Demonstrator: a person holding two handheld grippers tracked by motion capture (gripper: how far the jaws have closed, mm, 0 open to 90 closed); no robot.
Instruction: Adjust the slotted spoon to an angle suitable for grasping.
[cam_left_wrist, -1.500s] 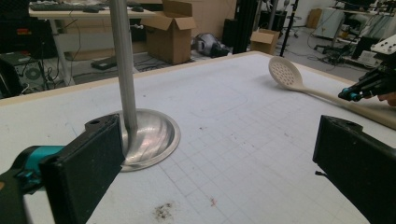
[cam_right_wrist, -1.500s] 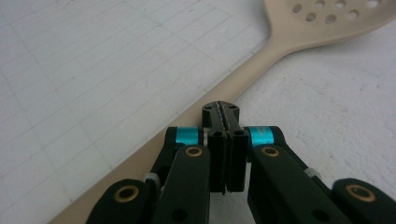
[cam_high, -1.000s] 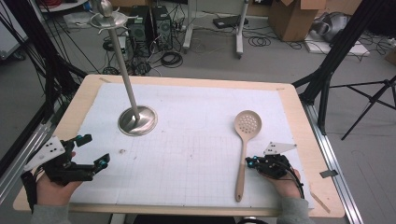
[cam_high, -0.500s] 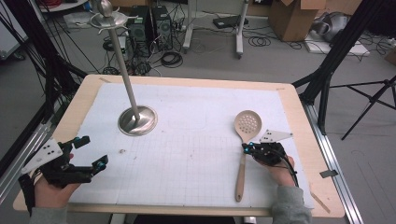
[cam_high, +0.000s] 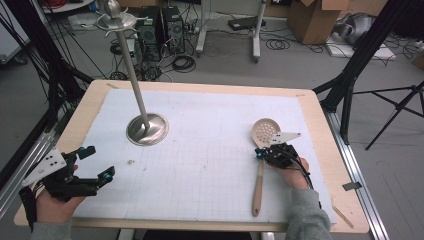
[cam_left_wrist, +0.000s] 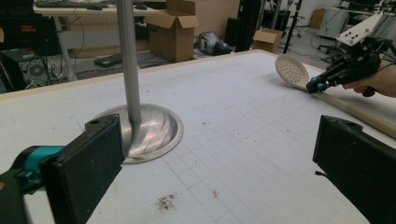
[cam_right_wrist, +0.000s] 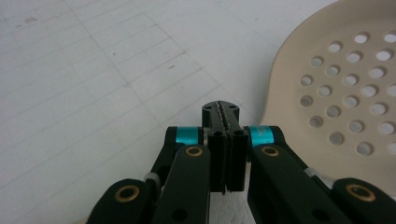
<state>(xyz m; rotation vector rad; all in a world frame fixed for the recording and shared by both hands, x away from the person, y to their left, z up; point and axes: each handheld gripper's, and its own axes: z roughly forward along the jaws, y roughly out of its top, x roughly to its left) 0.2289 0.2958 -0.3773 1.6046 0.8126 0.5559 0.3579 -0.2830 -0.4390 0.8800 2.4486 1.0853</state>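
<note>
1. Right gripper (cam_high: 261, 152) has its jaws pressed flat together with nothing between them; in the right gripper view (cam_right_wrist: 225, 116) the pads meet in one thin seam.
2. It hovers just over the neck of the slotted spoon (cam_high: 261, 155), where the round head joins the wooden handle, on the right side of the table (cam_high: 90, 107).
3. Left gripper (cam_high: 95, 165) is spread wide and empty near the left front corner, well apart from the spoon and from the metal stand (cam_high: 145, 127).
4. I judge that the step in hand is the approach to the spoon: no grasp is made yet.
5. For the next move the right jaws must first open, then come down on both sides of the handle and close across it.
6. Long axis of the spoon runs from the person's side to the far side, almost straight; the perforated head (cam_right_wrist: 345, 93) points away from the person and the handle end points to the front edge.
7. It lies flat on the gridded mat (cam_high: 200, 175), so the handle sits low and the jaws must go down close to the mat.
</note>
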